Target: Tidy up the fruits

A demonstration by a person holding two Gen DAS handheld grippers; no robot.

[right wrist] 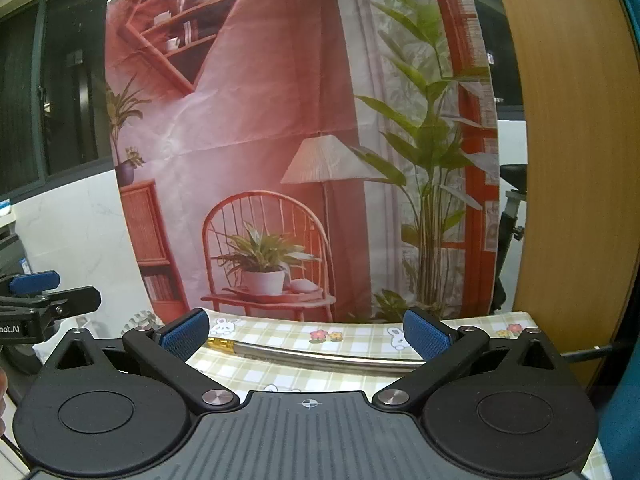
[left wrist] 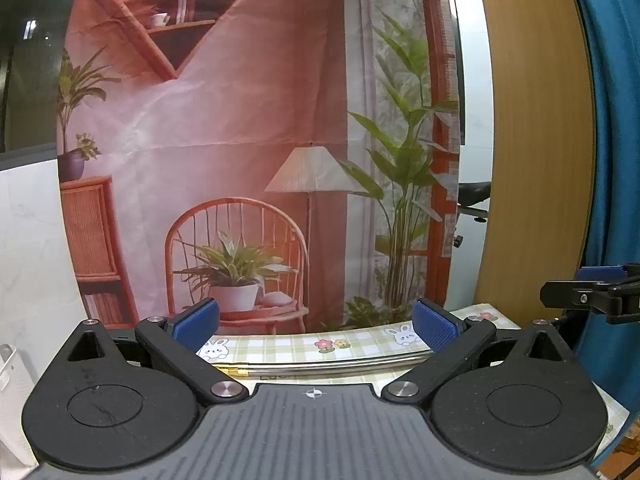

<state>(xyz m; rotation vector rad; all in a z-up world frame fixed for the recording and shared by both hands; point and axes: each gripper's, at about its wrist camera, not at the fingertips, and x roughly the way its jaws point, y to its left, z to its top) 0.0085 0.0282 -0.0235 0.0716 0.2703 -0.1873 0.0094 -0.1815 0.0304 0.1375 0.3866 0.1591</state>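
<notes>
No fruit shows in either view. My left gripper [left wrist: 316, 326] is open, its blue pads wide apart with nothing between them, held above the near part of a table covered by a green checked cloth with rabbits and flowers [left wrist: 320, 342]. My right gripper [right wrist: 306, 334] is open too and holds nothing, over the same cloth [right wrist: 280, 364]. A silver tube with a brass end [right wrist: 304, 354] lies across the cloth beyond its pads; the tube [left wrist: 320, 368] also shows in the left wrist view. Each gripper appears at the edge of the other's view: the right one [left wrist: 596, 294], the left one [right wrist: 40, 296].
A printed backdrop of a room with a chair, lamp and plants [left wrist: 256, 160] hangs behind the table. A wooden panel [left wrist: 536, 140] and blue fabric [left wrist: 616, 120] stand at the right. White wall [right wrist: 72, 232] and dark windows are at the left.
</notes>
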